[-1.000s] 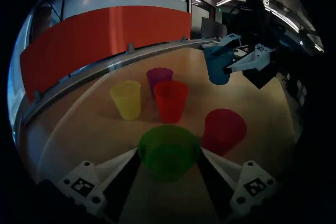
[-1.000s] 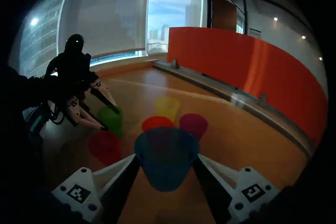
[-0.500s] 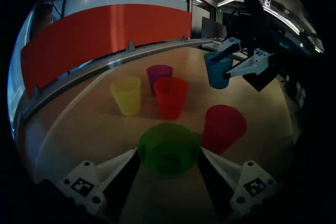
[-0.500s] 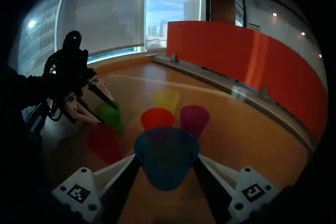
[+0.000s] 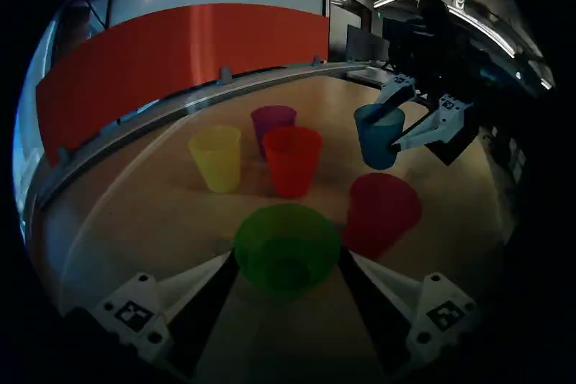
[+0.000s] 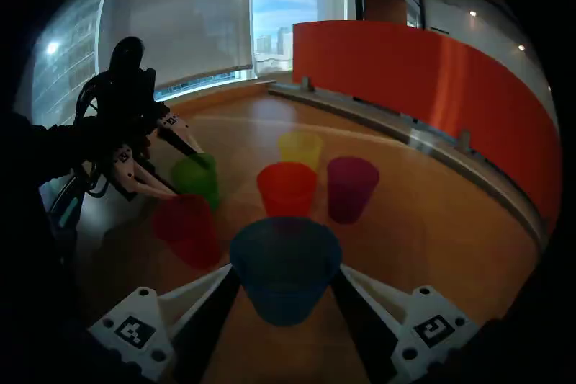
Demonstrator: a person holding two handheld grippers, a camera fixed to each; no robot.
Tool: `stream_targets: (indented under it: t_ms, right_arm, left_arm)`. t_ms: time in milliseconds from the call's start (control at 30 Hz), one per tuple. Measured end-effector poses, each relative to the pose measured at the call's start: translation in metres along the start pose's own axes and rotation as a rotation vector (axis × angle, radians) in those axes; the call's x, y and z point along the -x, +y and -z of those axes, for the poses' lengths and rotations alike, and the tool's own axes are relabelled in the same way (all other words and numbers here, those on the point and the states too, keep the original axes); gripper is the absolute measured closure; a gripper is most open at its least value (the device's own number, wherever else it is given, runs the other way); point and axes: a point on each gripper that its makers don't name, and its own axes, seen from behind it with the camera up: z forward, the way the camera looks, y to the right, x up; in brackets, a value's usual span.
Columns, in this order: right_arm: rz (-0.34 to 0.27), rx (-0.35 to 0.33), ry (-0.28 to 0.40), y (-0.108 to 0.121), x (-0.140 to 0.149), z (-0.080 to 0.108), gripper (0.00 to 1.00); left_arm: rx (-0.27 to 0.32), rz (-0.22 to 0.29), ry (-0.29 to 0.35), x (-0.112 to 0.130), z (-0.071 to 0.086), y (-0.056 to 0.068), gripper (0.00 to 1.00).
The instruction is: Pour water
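My left gripper [image 5: 286, 269] is shut on a green cup [image 5: 286, 248], held upright above the wooden table [image 5: 144, 211]. The right gripper [image 6: 286, 287] is shut on a blue cup [image 6: 285, 267]. In the left gripper view the blue cup [image 5: 378, 135] hangs at the right in the other gripper [image 5: 392, 124], above and behind a dark red cup [image 5: 381, 212]. In the right gripper view the green cup [image 6: 194, 177] sits at the left in the other gripper [image 6: 183, 168]. Orange [image 5: 291, 161], yellow [image 5: 216, 158] and purple [image 5: 273, 124] cups stand on the table between them.
A long orange panel [image 5: 180, 52] on a metal rail runs along the table's far edge. A person's dark sleeve [image 6: 43, 161] holds the other gripper at the left of the right gripper view. Windows [image 6: 288, 9] lie beyond.
The right gripper has lowered the blue cup and brought it nearer the standing cups. The left gripper and its green cup have shifted only slightly.
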Motion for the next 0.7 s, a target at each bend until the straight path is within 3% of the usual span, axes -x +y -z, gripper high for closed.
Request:
stream_targets:
  t_ms: [300, 700]
  right_arm:
    - [-0.02, -0.023, -0.017, -0.013, 0.013, -0.008, 0.12]
    - [-0.036, -0.048, -0.017, -0.029, 0.022, -0.014, 0.12]
  left_arm:
    - [-0.027, 0.032, 0.003, 0.006, 0.012, -0.006, 0.0]
    - [-0.057, 0.047, 0.034, 0.009, 0.033, -0.002, 0.0]
